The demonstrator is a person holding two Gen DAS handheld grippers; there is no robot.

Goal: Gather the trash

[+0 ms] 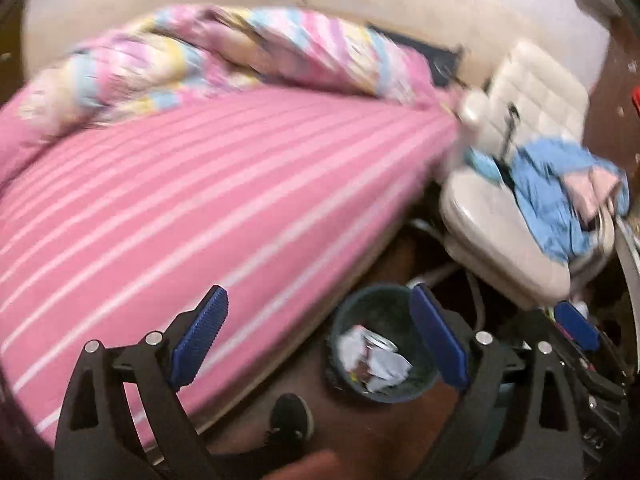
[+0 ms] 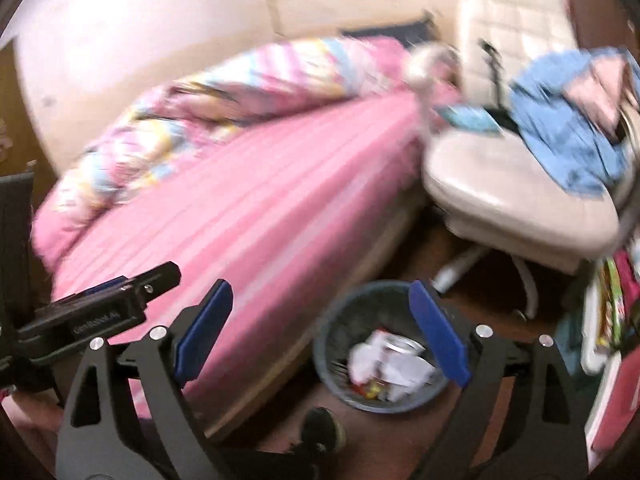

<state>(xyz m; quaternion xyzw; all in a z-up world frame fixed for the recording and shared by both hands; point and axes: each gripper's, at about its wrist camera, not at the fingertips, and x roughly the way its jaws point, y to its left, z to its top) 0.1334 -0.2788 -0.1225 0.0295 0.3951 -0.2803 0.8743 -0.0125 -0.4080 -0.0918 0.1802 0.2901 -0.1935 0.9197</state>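
Observation:
A dark round trash bin stands on the brown floor beside the bed; it also shows in the right wrist view. Inside lie crumpled white paper, a can and coloured wrappers. My left gripper is open and empty, held above the bin and the bed edge. My right gripper is open and empty, above the bin. The right gripper shows at the right edge of the left wrist view; the left gripper shows at the left of the right wrist view.
A bed with a pink striped sheet and a bunched pastel duvet fills the left. A cream office chair holds blue clothes. A dark shoe lies on the floor. Coloured items stand at right.

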